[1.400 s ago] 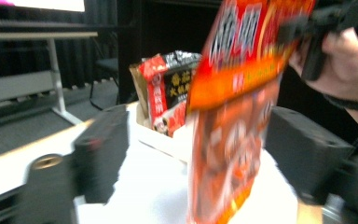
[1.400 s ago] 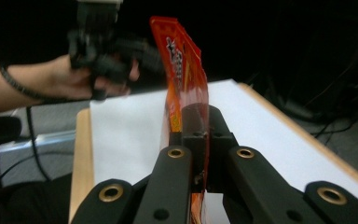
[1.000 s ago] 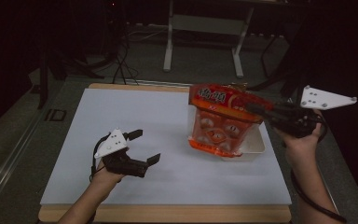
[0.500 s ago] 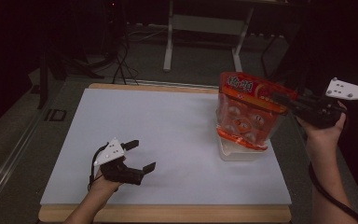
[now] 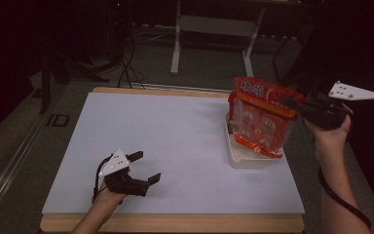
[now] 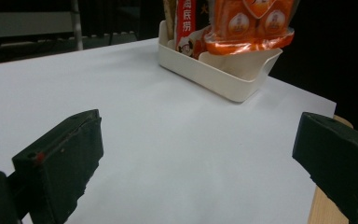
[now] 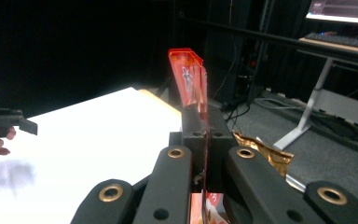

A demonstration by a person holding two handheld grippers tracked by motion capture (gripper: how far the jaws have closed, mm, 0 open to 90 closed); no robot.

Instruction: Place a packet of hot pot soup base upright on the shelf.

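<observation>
- The right gripper (image 5: 292, 105), at the right of the high view, has its black jaws pressed together on the upper edge of a crinkly orange-red plastic snack bag (image 5: 260, 117).
- In the right gripper view the thin sealed edge of that bag (image 7: 192, 81) stands upright, pinched between the two jaws at the centre of the frame.
- The bag hangs tilted over a shallow cream plastic tray (image 5: 246, 157) at the right of the white table top (image 5: 165, 141); its lower end is at the tray's rim, though whether it touches cannot be told.
- In the left gripper view the tray (image 6: 214, 74) sits at the top centre, with a red packet (image 6: 185, 23) upright inside it beside the orange bag (image 6: 249, 21).
- The left gripper (image 5: 145, 168), at the lower left of the high view, has its jaws spread wide apart with nothing between them, low over the table top near the front edge.
</observation>
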